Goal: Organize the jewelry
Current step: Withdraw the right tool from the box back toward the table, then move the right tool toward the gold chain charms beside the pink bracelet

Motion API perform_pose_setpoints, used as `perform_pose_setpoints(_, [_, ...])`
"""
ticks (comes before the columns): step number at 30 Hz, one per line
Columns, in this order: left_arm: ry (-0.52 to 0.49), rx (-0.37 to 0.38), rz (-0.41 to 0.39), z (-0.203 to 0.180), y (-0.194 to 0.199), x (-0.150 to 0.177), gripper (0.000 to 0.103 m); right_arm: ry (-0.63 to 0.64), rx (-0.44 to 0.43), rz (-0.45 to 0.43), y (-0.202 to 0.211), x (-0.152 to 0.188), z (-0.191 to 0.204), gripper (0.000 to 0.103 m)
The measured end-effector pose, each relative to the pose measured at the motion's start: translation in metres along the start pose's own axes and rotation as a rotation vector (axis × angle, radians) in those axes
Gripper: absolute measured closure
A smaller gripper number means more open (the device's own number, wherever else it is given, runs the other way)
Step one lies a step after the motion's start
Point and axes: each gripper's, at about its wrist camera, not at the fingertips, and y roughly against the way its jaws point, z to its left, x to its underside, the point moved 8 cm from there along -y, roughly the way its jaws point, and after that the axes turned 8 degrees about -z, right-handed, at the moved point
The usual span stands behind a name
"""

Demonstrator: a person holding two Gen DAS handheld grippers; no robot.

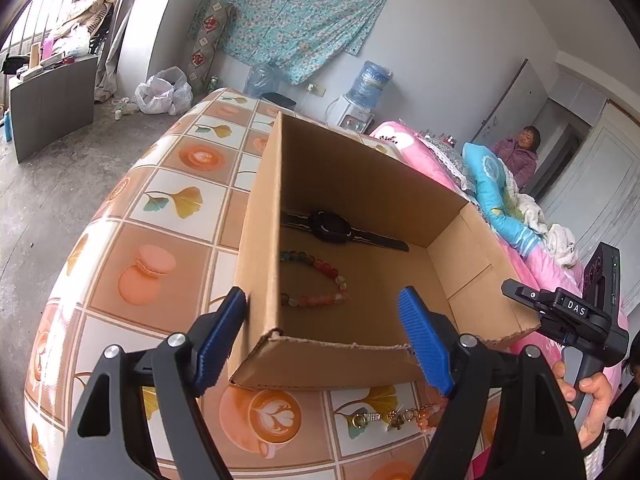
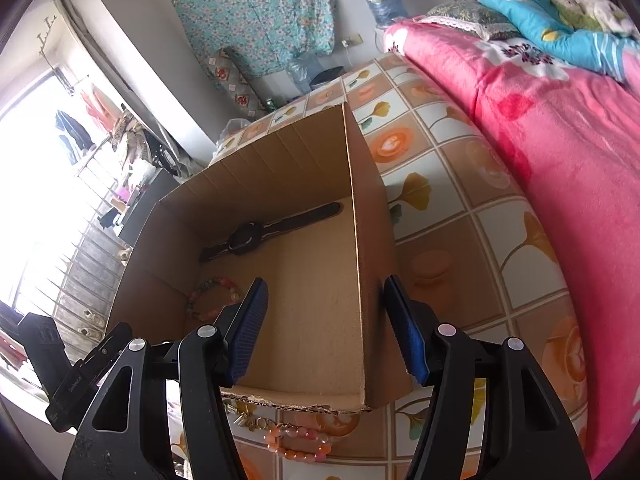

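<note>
A floral teal cloth hangs above a blue water dispenser bottle; a pink fleece blanket covers the bed.

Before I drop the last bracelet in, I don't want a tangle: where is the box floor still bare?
Inside the cardboard box, the floor right of the beaded bracelet and in front of the watch is bare, up to the right wall. The back wall and left side are taken. Outside, the orange bracelet and small charms crowd the tablecloth by the front wall.
</note>
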Motion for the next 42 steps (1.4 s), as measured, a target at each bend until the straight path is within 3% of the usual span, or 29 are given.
perform_pose_setpoints(4, [0.01, 0.022, 0.002, 0.003, -0.001, 0.0, 0.025, -0.005, -0.008, -0.016, 0.004, 0.0, 0.0, 0.044])
perform_pose_setpoints(7, [0.014, 0.011, -0.004, 0.007, 0.001, 0.0, 0.021, -0.009, 0.001, -0.052, 0.015, -0.002, 0.0, 0.037])
perform_pose_setpoints(13, [0.008, -0.019, -0.094, 0.014, 0.025, -0.009, 0.019, 0.031, 0.032, -0.152, 0.048, -0.007, 0.006, 0.03])
perform_pose_setpoints(20, [-0.104, -0.069, -0.224, 0.015, 0.069, -0.018, 0.011, 0.125, 0.106, -0.3, 0.094, 0.003, 0.023, 0.02])
perform_pose_setpoints(24, [-0.161, -0.088, -0.244, 0.017, 0.088, -0.011, 0.009, 0.213, 0.147, -0.313, 0.103, 0.03, 0.034, 0.015])
perform_pose_setpoints(30, [-0.222, -0.08, -0.167, 0.017, 0.093, 0.027, 0.007, 0.307, 0.213, -0.26, 0.104, 0.072, 0.045, 0.008])
perform_pose_setpoints(37, [-0.264, -0.056, -0.08, 0.009, 0.084, 0.066, 0.007, 0.362, 0.249, -0.186, 0.091, 0.1, 0.063, 0.008])
perform_pose_setpoints(42, [-0.294, -0.069, -0.044, 0.008, 0.073, 0.08, 0.007, 0.438, 0.342, -0.183, 0.084, 0.113, 0.074, 0.008])
